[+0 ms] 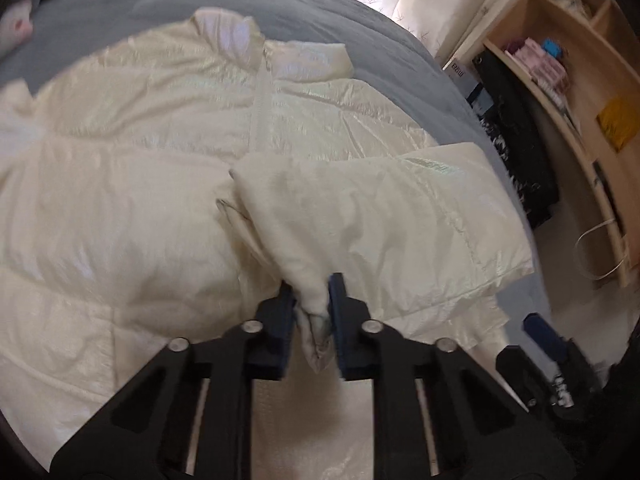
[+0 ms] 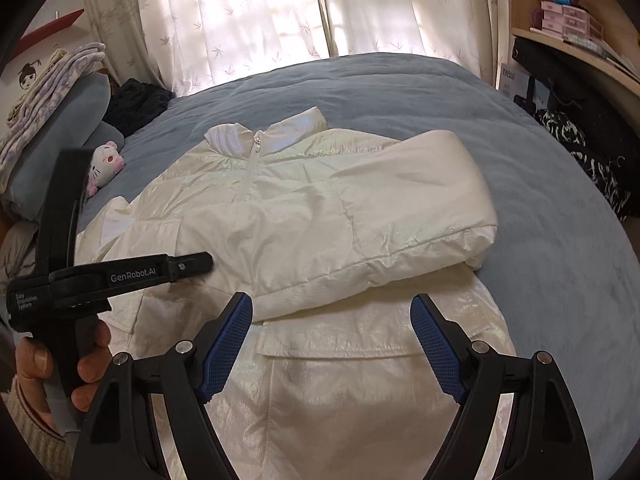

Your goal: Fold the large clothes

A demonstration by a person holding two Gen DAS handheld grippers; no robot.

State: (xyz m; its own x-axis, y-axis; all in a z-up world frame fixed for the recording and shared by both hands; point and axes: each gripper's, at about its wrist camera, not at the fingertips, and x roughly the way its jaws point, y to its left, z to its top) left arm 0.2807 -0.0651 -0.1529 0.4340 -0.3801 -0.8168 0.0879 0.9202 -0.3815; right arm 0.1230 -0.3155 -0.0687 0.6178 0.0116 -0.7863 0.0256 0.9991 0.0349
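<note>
A cream, shiny puffer jacket (image 1: pixel 132 184) lies spread front-up on the grey bed cover (image 1: pixel 120 4), collar at the far end. One sleeve (image 1: pixel 400 208) is folded across its chest. My left gripper (image 1: pixel 312 312) is shut on a bunched fold of cream fabric at that sleeve's end. In the right wrist view the jacket (image 2: pixel 280 208) and its folded sleeve (image 2: pixel 400 216) lie ahead. My right gripper (image 2: pixel 332 344) hovers open over the jacket's lower part with nothing between its blue pads (image 2: pixel 226 344). A hand (image 2: pixel 86 372) holds the left tool's black body (image 2: pixel 60 280) at the left.
A pink and white plush toy (image 2: pixel 105 160), pillows (image 2: pixel 60 128) and dark clothes (image 2: pixel 140 100) sit at the bed's far left. Curtains (image 2: pixel 280 12) hang behind the bed. A wooden shelf unit (image 1: pixel 580 92) with boxes and dark bags (image 1: pixel 520 152) stands along the bed's right side.
</note>
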